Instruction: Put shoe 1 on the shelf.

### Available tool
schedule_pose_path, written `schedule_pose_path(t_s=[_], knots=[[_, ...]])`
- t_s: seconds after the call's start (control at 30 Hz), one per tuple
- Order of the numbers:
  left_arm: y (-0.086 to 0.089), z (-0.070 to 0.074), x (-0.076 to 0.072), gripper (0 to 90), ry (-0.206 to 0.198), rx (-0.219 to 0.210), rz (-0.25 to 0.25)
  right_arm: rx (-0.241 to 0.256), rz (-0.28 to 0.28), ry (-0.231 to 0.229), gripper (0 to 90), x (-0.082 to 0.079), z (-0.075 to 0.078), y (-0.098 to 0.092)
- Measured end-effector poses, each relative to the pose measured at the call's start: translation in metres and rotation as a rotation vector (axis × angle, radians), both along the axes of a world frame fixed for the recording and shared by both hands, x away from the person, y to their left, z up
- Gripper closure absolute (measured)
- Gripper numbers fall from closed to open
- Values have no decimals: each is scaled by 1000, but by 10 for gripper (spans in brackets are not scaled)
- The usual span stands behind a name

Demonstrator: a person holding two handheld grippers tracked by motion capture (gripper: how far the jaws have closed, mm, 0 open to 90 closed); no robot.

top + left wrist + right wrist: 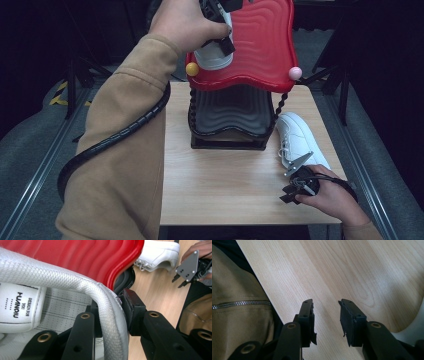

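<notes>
**One sneaker up on the red shelf, the other waiting on the table**

Nearest to me, I am holding my right gripper [298, 184] low over the front right part of the wooden table [220, 185], its jaws standing spread with bare wood showing between them in the right gripper view. My tan sleeve [237, 315] with its zipper is lying to one side of those jaws there. Just beyond that gripper, the second white sneaker [298, 137] is resting on its sole along the table's right edge, beside the rack's twisted black post.

Farther out, I am reaching my left arm across the table, a black cable trailing along the sleeve. My left gripper [220, 30] is pinching the padded collar of a white sneaker [105, 305], one jaw inside the shoe and one outside, as the left gripper view shows. I am holding that sneaker over the wavy red top shelf [265, 45] of the shoe rack; whether it is touching the shelf, I cannot tell. Below the red shelf, the black lower shelf [230, 112] is sitting at the far middle of the table.
</notes>
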State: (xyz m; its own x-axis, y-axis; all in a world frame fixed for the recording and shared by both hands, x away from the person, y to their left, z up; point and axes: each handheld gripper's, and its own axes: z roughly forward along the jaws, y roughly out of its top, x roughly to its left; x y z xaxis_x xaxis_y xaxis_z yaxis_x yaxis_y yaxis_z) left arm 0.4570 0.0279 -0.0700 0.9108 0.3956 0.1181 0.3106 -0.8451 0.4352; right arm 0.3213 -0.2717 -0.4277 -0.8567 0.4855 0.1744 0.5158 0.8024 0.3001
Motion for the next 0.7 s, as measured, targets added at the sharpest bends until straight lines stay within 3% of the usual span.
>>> schedule_pose_path(t_s=[0.17,0.4,0.47,0.57,0.7], knots=[[-14,-1,11,723,-22,26,-26,0,3,6,639,1,-1,0],[-23,-12,24,723,-21,24,-26,2,0,4,640,1,-1,-1],[-24,-15,26,723,-22,33,-33,2,0,6,640,1,-1,-1],[-27,-21,26,721,-55,35,-66,-3,3,4,639,1,-2,-1],[-28,-27,26,720,-51,56,-67,-9,8,8,637,1,-4,1]])
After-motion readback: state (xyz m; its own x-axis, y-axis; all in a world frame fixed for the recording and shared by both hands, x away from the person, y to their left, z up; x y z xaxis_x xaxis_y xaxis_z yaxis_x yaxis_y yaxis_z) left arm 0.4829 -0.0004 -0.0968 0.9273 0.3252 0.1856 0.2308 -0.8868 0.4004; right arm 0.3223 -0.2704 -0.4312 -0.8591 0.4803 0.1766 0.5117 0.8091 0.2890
